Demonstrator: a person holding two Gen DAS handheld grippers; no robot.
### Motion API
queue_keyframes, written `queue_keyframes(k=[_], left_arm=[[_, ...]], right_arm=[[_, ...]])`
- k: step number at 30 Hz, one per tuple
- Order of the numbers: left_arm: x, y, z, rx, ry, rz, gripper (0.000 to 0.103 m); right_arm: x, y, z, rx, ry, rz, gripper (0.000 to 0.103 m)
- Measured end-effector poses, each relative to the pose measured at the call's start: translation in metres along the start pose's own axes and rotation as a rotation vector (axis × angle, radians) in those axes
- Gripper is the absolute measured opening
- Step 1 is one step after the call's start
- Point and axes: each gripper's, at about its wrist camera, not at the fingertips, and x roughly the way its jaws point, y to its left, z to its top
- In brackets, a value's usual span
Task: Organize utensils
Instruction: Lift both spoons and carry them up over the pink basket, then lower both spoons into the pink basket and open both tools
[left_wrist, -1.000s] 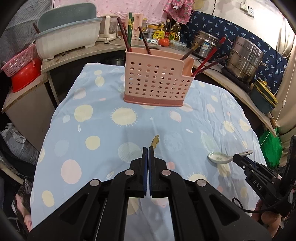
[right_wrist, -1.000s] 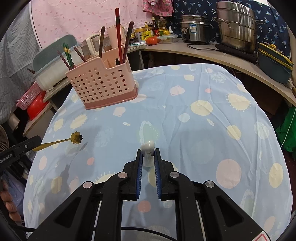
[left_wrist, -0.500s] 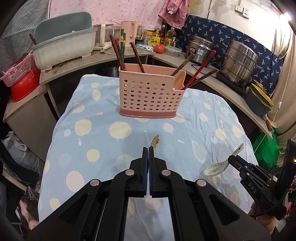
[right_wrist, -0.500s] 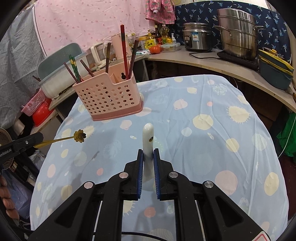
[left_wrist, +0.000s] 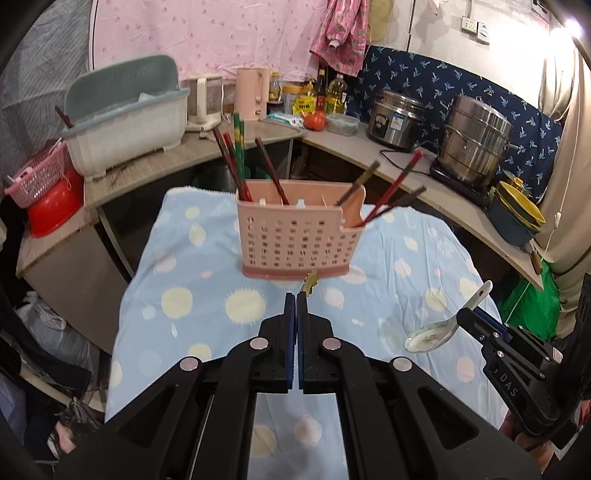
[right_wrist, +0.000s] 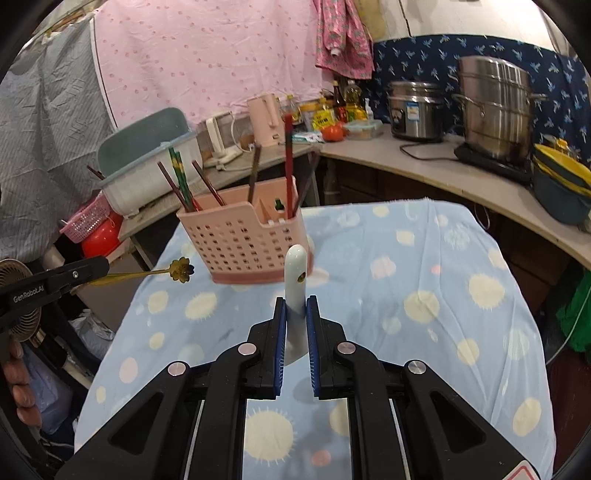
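Pinching a thin gold spoon (left_wrist: 309, 283) at frame centre, the left gripper (left_wrist: 296, 295) is clamped shut. The right gripper (right_wrist: 295, 301) clasps a white ceramic spoon (right_wrist: 295, 273) by its handle. Beyond both, the pink basket (left_wrist: 295, 240) of chopsticks (left_wrist: 236, 162) stands mid-frame on the blue spotted cloth (right_wrist: 424, 295).

- Left wrist view: rides above its own jaws, raised over the near edge of the spotted cloth (left_wrist: 207, 306), facing the pink caddy (left_wrist: 295, 240) at 12 o'clock, mid-range.
- Right wrist view: same kind of perch, further right; caddy (right_wrist: 240, 243) at 11 o'clock.
- Shared: caddy, cloth, curved worktop (left_wrist: 399, 166) with steel pots (right_wrist: 495, 107). Each view catches the other tool at its frame edge.
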Motion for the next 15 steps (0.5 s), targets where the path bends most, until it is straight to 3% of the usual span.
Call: queue_keyframes(k=[7, 15], left_arm=[[-0.005, 0.001, 0.054, 0.042, -0.048, 0.046, 0.0], [0.018, 0.008, 0.103, 0.078, -0.049, 0.092, 0.0]], right_arm=[[0.008, 0.02, 0.043, -0.033, -0.045, 0.03, 0.01], [0.026, 0.04, 0.098, -0.054, -0.099, 0.065, 0.01]])
